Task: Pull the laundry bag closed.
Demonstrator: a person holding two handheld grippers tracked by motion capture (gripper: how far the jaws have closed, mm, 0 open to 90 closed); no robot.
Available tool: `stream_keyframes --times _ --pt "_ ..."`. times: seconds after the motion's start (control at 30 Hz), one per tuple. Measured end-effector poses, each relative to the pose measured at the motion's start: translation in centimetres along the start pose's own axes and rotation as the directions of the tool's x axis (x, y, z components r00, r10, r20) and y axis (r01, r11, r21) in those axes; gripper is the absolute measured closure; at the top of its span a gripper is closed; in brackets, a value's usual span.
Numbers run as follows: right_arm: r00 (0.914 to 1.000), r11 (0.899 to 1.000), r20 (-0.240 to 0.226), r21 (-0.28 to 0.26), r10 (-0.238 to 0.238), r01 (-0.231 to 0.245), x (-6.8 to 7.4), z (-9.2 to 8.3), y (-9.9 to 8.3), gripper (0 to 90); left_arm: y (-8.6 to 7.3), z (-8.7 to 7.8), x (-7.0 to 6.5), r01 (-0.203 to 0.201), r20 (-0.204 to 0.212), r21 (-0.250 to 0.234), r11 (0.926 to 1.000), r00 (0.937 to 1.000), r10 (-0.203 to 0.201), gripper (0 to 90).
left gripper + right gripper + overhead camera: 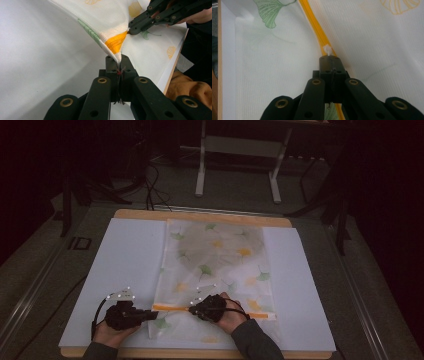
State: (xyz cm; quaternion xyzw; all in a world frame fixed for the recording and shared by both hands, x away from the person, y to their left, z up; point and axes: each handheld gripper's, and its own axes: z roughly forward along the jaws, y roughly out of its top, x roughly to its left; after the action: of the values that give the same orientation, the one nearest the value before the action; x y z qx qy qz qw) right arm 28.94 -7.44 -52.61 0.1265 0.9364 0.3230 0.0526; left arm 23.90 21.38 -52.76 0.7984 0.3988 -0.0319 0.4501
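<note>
A mesh bag [215,270] printed with green and yellow leaves was laid flat on a white sheet [125,265] that covered a wooden table [200,214]. An orange zipper [170,307] ran across the bag near the person's edge.

The left gripper [150,314] was seen at the bag's near left corner. In the left gripper view its jaws were closed on the fabric at the end of the zipper [115,43], and the corner was lifted off the sheet into a taut peak. The left hand [112,332] was set low at the table's front edge.

The right gripper [192,309] was placed on the zipper line, a little to the right of the left one. In the right gripper view its jaws were shut, and the white pull tab [327,50] was seen just at their tips; it appeared to be pinched there, though the grip itself was hidden by the jaws. From the left gripper view the right gripper [132,28] was seen with its tip touching the orange band.

The work was judged to be the running of the zipper along the bag, and to be near one end of its travel, since the pull lay close to the held corner. Whether the teeth were joined or parted on either side of the pull could not be told, so the direction of travel was left open. Nearly the whole length of the zipper toward the right [260,316] was judged as yet to be covered.
</note>
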Motion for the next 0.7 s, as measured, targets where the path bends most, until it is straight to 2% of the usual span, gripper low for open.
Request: stream_keyframes --times 0.7 --pt "0.9998 1.000 0.014 0.017 0.011 -0.011 -0.39 -0.85 -0.88 90.0 -0.02 -0.09 0.02 -0.004 0.001 -0.001 1.0000 1.0000 0.004 88.2"
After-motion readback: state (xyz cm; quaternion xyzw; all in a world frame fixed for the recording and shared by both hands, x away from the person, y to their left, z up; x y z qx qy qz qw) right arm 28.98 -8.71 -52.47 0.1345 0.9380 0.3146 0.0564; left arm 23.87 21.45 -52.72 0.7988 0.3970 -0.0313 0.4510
